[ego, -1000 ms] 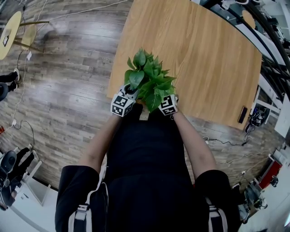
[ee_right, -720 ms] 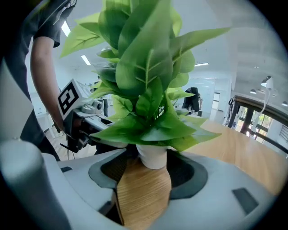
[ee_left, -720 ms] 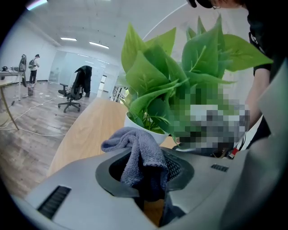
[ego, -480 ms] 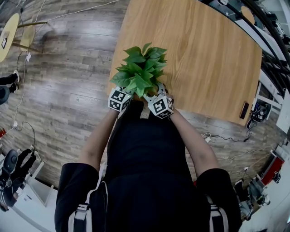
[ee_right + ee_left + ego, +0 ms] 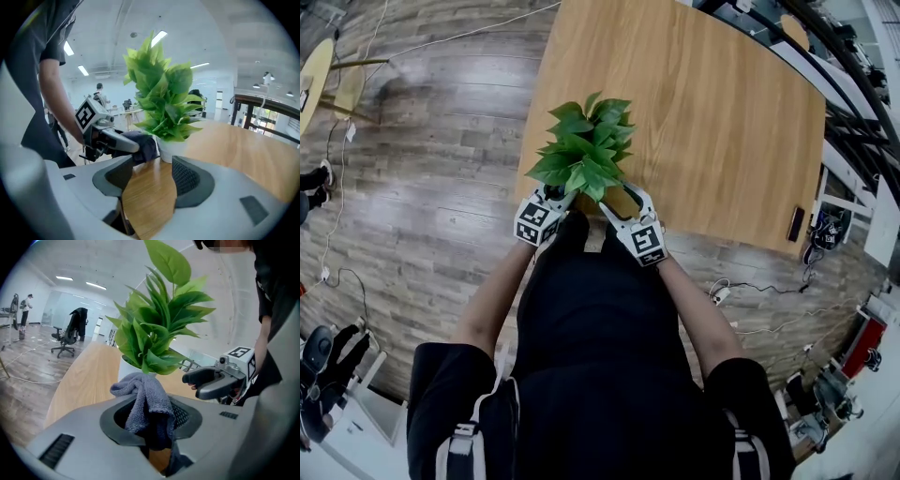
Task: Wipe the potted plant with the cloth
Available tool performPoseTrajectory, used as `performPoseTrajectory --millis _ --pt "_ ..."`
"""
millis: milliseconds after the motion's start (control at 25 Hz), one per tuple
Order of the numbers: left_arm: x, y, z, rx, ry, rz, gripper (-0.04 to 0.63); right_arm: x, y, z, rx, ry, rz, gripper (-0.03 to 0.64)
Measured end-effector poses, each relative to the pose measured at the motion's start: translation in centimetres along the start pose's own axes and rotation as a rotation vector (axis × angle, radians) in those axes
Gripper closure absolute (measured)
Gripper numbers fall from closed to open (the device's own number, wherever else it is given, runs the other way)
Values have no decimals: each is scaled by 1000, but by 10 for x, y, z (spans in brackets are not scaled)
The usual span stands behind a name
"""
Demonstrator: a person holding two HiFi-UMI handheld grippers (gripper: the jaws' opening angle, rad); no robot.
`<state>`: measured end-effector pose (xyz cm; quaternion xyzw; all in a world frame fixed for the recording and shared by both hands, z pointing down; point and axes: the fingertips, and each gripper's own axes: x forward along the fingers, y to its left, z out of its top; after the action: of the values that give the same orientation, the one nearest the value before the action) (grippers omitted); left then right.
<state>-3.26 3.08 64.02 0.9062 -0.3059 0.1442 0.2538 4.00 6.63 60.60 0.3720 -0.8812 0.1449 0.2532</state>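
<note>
- Cloth of grey knitted fabric (image 5: 140,394) is clamped in my left gripper (image 5: 152,420), just below the green leafy potted plant (image 5: 154,333).
- My right gripper (image 5: 150,180) has its jaws apart, empty, on the plant's other side.
- I should stroke the leaves lightly, so the pot does not tip.

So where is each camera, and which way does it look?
Head view: on the person's head, looking steeply down at the plant on the table; torso, arms, left gripper, right gripper show.
Left gripper view: on the left gripper, looking along jaws shut on the cloth toward the plant; right gripper and an arm show.
Right gripper view: on the right gripper, looking along open jaws at the plant; left gripper shows.
Both gripper views share the plant and cloth.
</note>
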Motion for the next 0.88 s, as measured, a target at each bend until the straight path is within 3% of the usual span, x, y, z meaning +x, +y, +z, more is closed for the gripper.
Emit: performPoseTrajectory --millis 200,240,280,320,440,520,640,760,880 --pt "-42 -45 4 8 -48 -100 468 -53 -7 20 282 -153 -70 370" --pt "-52 -51 9 7 -66 -113 468 -61 -6 30 335 -191 -72 440" --pt "-63 -58 15 3 -88 -123 468 -70 -3 42 368 -226 -66 567" --pt "-75 -68 24 -2 -115 -127 469 -80 3 54 375 -257 -50 578" --pt "-111 -107 59 -21 -207 -90 469 -116 34 93 302 -341 39 595" --pt "-129 -137 78 -19 -265 -60 469 -146 49 117 224 -401 49 598" --pt "-143 -190 99 13 -327 -21 469 -199 66 136 108 -486 -9 598" --pt "-148 -232 92 73 -347 15 469 -247 79 140 21 -570 -79 598" --pt "-150 -266 86 105 -360 47 469 -282 83 122 34 -600 -129 600"
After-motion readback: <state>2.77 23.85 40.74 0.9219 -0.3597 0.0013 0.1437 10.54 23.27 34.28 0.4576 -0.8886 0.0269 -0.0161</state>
